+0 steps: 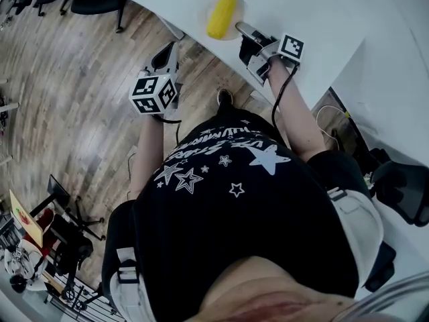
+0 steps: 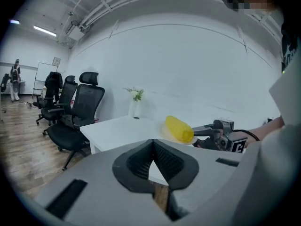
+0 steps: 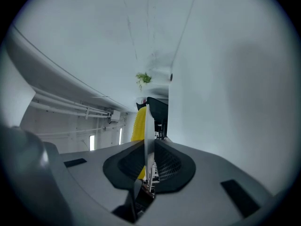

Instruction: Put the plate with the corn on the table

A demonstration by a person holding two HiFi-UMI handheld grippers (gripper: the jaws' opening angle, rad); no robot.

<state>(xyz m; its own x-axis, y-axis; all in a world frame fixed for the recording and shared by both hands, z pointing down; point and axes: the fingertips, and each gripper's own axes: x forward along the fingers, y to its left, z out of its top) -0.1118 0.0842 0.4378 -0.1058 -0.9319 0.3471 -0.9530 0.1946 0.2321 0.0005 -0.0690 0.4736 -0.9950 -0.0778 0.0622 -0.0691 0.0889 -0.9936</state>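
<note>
Fingers of the right gripper (image 1: 241,27) are clamped on the near rim of the plate (image 2: 163,133), level over the table (image 1: 315,19); we cannot confirm contact beneath. Corn (image 1: 222,14) lies just beyond those fingertips, long axis crosswise to them. Left gripper (image 1: 167,54), closed and empty, is well apart, off the table edge. We judge the lowering falls to the right.

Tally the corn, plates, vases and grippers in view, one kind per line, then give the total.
Corn: 1
Plate: 1
Vase: 1
Grippers: 2, the left gripper and the right gripper
Total: 5
</note>
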